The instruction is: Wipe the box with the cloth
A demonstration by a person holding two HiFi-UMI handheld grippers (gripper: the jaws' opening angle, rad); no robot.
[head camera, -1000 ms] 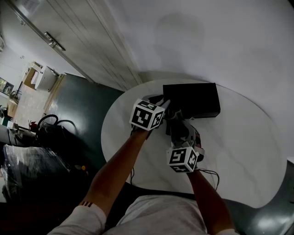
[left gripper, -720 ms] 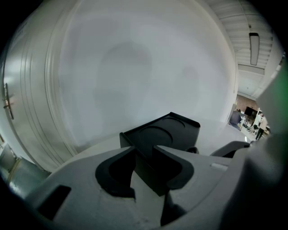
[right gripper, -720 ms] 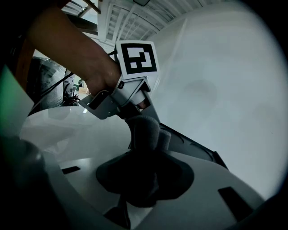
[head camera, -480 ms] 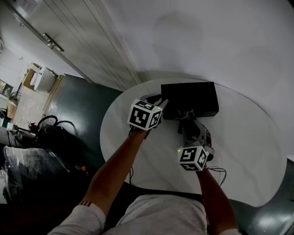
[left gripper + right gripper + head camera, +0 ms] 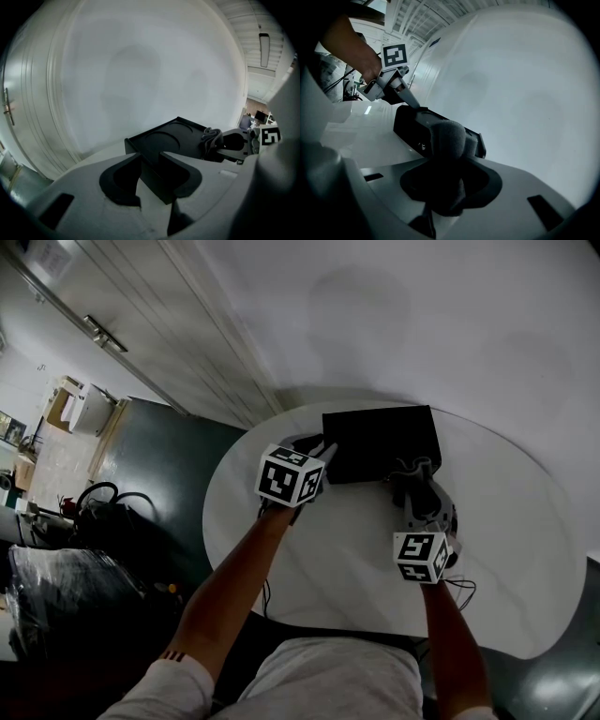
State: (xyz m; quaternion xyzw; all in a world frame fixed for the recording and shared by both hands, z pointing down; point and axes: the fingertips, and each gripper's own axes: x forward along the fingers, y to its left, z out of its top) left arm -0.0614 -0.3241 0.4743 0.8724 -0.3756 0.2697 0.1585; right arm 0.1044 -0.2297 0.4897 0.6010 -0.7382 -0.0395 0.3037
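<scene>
A black box (image 5: 380, 440) lies at the far side of the round white table (image 5: 511, 549). My left gripper (image 5: 323, 452) is shut on the box's left corner; in the left gripper view the black box (image 5: 173, 138) sits wedged between the pads of that gripper (image 5: 150, 169). My right gripper (image 5: 417, 482) is shut on a bunched dark grey cloth (image 5: 410, 468), pressed to the box's near side toward its right end. In the right gripper view the cloth (image 5: 447, 138) bulges out of my right gripper (image 5: 451, 183) against the box (image 5: 410, 126). My left gripper (image 5: 411, 103) shows beyond.
A white wall rises right behind the table. A thin cable (image 5: 461, 585) trails from the right gripper over the tabletop. On the dark floor at the left lie bags and cables (image 5: 66, 559), and a grey cabinet (image 5: 155, 456) stands next to the table.
My right gripper has slid to the right along the box's near side with the cloth in it. The left gripper and the box have stayed put.
</scene>
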